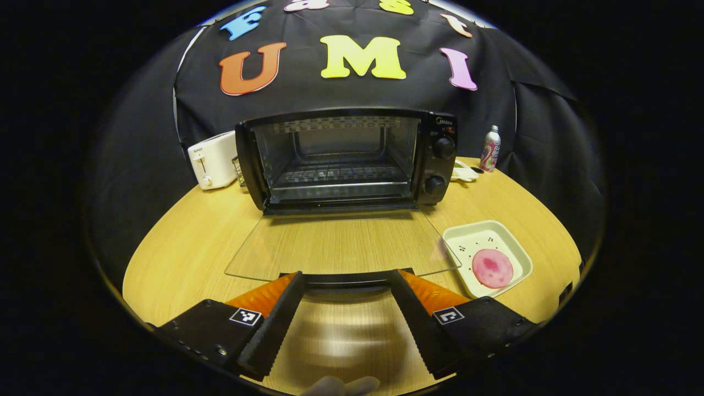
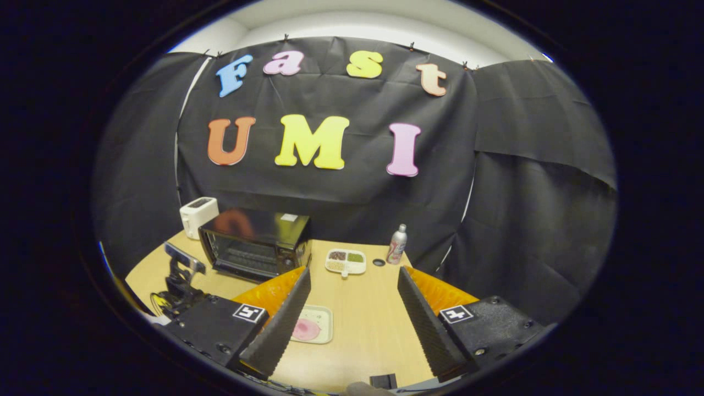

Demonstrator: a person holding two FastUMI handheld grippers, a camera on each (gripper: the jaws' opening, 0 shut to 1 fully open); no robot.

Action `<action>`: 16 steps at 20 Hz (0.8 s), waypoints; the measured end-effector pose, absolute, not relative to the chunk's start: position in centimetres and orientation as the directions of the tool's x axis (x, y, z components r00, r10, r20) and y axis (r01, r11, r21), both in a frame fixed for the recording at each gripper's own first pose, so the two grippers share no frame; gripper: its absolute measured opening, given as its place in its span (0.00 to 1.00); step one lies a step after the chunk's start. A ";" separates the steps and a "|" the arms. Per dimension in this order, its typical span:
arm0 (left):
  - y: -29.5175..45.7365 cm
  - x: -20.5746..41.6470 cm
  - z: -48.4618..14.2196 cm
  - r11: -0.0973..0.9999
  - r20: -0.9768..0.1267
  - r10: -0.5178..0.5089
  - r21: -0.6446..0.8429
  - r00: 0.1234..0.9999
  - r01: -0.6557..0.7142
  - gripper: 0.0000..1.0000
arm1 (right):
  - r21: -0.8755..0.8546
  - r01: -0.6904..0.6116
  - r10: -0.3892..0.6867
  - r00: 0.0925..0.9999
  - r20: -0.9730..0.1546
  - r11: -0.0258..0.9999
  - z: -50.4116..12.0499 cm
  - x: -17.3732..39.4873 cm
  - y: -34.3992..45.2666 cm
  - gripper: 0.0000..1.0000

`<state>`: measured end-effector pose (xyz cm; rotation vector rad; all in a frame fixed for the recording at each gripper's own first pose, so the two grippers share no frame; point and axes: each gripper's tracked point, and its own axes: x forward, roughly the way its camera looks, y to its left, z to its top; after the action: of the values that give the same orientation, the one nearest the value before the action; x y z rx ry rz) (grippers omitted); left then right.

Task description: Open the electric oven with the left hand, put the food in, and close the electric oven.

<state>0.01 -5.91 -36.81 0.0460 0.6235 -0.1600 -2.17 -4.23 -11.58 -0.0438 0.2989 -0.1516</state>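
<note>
The black electric oven [image 1: 438, 165] stands at the back of the wooden table with its glass door [image 1: 341, 245] folded down flat and the rack inside bare. My left gripper [image 1: 347, 275] is open, its fingertips on either side of the door's dark handle [image 1: 346, 281] without pressing on it. A pink round slice of food [image 1: 492, 268] lies on a white square plate [image 1: 467, 236] right of the door. In the right gripper view my right gripper [image 2: 354, 270] hangs open high above the table, with the oven [image 2: 256, 242], the plate [image 2: 324, 313], the food [image 2: 306, 329] and the left gripper [image 2: 179, 280] below.
A white toaster [image 1: 212, 159] stands left of the oven. To the right of it are a slim can [image 1: 490, 148] and a divided dish of grains [image 2: 345, 261]. The round table's front edge runs close under both grippers.
</note>
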 end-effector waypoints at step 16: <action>-4.1 -1.8 -17.4 0.999 -0.347 -0.024 0.030 0.938 0.036 0.97 | 0.178 -0.009 0.135 0.689 -0.712 0.984 -35.7 6.8 -3.3 0.71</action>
<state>-1.78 -4.06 -17.40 0.0361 0.3538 -0.0307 6.77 -3.28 -35.72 0.1652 0.8074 0.0810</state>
